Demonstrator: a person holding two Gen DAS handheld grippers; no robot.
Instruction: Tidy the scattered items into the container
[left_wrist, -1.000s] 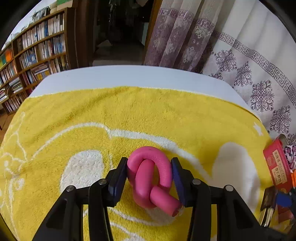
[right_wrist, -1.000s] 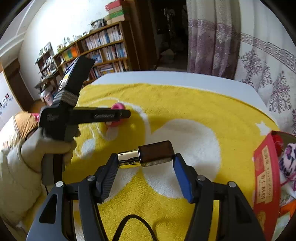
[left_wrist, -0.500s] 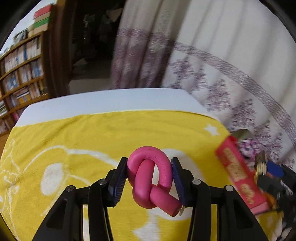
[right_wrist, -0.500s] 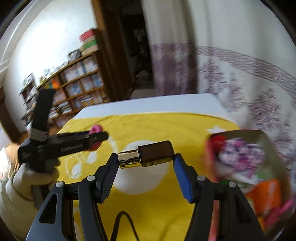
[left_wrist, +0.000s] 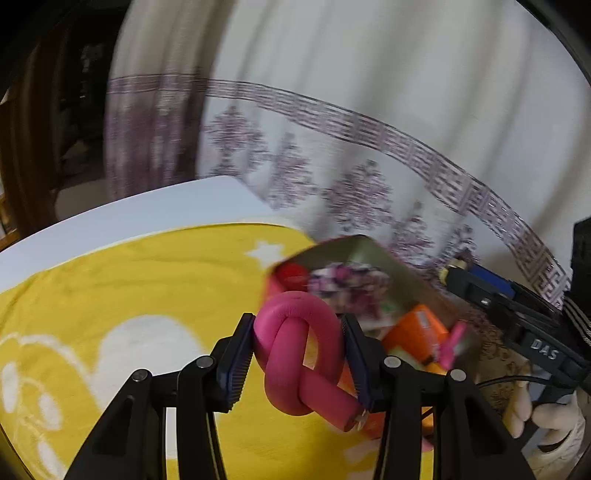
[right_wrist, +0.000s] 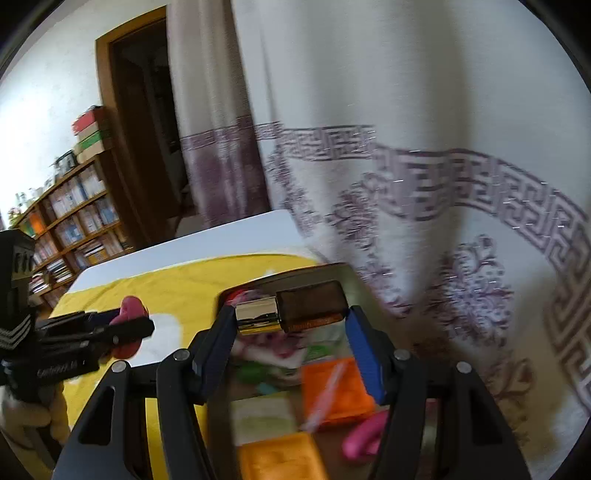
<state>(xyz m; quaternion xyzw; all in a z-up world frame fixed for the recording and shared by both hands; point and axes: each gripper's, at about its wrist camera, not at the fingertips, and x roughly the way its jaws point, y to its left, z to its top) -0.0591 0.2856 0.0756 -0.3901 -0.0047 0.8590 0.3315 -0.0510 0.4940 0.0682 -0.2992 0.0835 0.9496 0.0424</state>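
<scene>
My left gripper (left_wrist: 297, 345) is shut on a knotted pink foam tube (left_wrist: 295, 354), held in the air at the near left edge of the tin container (left_wrist: 373, 254). My right gripper (right_wrist: 291, 317) is shut on a brown and gold lipstick case (right_wrist: 295, 308), held above the container (right_wrist: 325, 273), which holds orange packets, a floral item and pink pieces. The right gripper shows at the right of the left wrist view (left_wrist: 491, 295). The left gripper with the pink tube shows at the left of the right wrist view (right_wrist: 125, 328).
A yellow towel (left_wrist: 129, 288) covers the white table (left_wrist: 147, 210). The container sits at the table's right edge beside a patterned curtain (right_wrist: 424, 177). A bookshelf (right_wrist: 74, 221) and a dark doorway stand at the back left.
Both grippers have swung right with their loads. The container, first at the right edge of view, is now in front of the left gripper and under the right one.
</scene>
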